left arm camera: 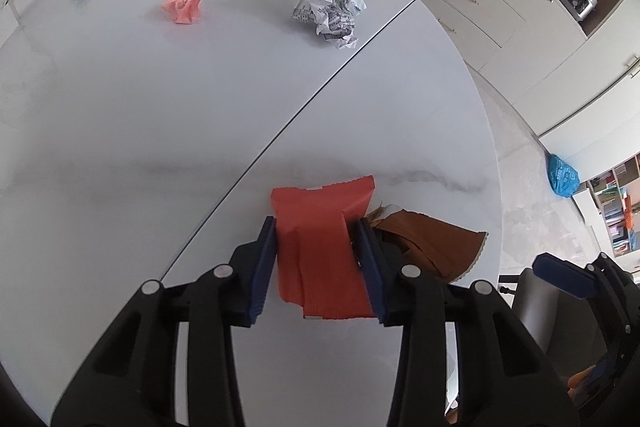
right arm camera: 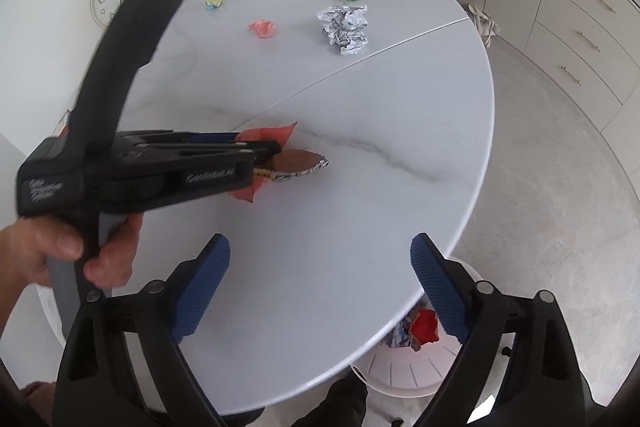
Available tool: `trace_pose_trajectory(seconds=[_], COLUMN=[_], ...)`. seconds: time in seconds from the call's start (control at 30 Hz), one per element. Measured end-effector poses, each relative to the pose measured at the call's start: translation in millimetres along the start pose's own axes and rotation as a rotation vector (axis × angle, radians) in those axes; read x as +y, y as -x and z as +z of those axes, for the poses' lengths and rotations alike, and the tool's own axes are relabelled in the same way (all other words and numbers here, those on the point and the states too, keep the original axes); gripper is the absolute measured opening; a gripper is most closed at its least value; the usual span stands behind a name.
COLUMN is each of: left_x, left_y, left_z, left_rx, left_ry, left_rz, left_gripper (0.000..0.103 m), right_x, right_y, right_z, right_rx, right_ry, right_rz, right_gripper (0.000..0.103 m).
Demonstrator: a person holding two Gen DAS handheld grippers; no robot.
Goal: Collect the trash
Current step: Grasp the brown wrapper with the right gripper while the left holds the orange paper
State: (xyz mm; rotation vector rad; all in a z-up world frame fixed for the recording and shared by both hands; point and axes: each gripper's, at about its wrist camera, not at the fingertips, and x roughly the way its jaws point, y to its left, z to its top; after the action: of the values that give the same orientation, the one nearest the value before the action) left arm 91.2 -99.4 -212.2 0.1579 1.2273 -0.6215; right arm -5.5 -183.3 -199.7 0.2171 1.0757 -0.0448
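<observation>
Gripping red wrapper (left arm camera: 320, 251), left claw (left arm camera: 320, 259) sits near table (left arm camera: 400, 155) edge.

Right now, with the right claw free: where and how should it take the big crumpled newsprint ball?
Take the newsprint ball across its narrower middle, from above. It sits loose on the table, taller than the flat wrappers, with clear surface all round. The right claw is open and would probably span it. Crumpled folds should compress and hold.
</observation>
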Motion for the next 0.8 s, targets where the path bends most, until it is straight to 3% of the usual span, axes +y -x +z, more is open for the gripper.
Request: trace_pose_trajectory(seconds=[0.37, 0.5, 0.7, 0.8], left_x=[30.1, 35.2, 41.1, 39.6], left_y=[13.4, 12.7, 31.2, 53.1], left_z=[-11.6, -17.7, -23.6, -26.3], left_rx=[-0.019, -0.018, -0.079, -0.132], left_ry=[0.051, 0.044, 0.053, 0.046], left_rz=[-0.004, 0.001, -0.022, -0.049], left_gripper=[0.039, 0.039, 0.039, 0.039], right_x=[8.7, 1.4, -11.9, -13.0], right_y=[-5.6, -4.3, -14.5, -16.9], right_z=[13.5, 20.0, 34.0, 36.5], right_rx=[0.003, 0.002, 0.047, 0.068], right_ry=[0.028, -0.026, -0.215, -0.314], right_rz=[0.003, 0.038, 0.244, 0.373], right_gripper=[0.087, 0.087, 0.067, 0.065])
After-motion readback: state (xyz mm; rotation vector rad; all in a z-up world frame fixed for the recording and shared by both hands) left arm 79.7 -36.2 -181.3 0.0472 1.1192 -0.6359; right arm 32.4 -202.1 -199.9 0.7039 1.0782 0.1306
